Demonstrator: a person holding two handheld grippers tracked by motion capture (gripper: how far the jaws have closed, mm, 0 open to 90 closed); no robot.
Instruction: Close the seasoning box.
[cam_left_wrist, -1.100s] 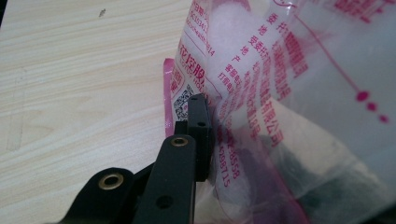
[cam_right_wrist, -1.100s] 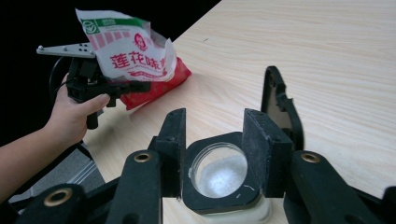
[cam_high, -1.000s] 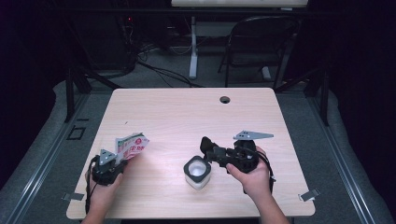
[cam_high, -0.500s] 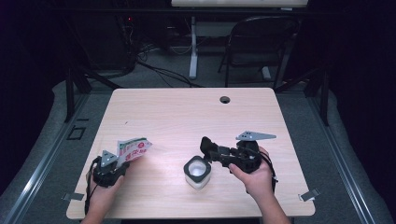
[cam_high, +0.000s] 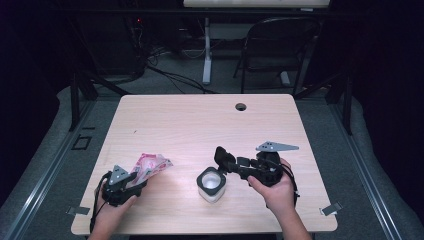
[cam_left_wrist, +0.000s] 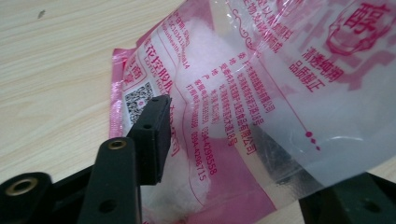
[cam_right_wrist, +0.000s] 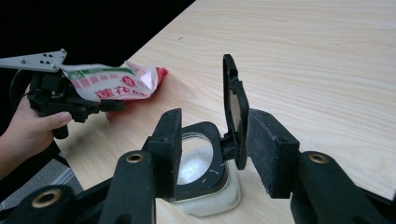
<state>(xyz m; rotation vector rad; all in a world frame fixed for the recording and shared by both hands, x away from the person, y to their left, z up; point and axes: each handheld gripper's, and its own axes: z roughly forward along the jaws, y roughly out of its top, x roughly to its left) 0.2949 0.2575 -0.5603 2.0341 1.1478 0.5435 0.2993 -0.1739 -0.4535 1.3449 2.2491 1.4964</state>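
Left gripper (cam_high: 134, 181) sits near the table's (cam_high: 200, 125) front-left corner, about eight o'clock from the table's middle, pointing toward two o'clock. Its jaws have just been opening and stand apart, with the pink-and-clear bag (cam_high: 150, 165) lying between them — in the left gripper view one black pad (cam_left_wrist: 156, 135) rests close to the printed film (cam_left_wrist: 243, 93), though whether it touches is hard to tell from this angle. The bag holds something white and lies partly on the wood.

Right gripper (cam_high: 225, 161), held at roughly five o'clock from the table's middle, points toward nine o'clock. Its jaws have also been opening and are spread wide around the raised black lid (cam_right_wrist: 232, 109) of a small white container (cam_high: 211, 184) — the pads stand either side of the lid without pressing it. The container rests on the table near the front edge, at six o'clock from the middle, its lid hinged upright.
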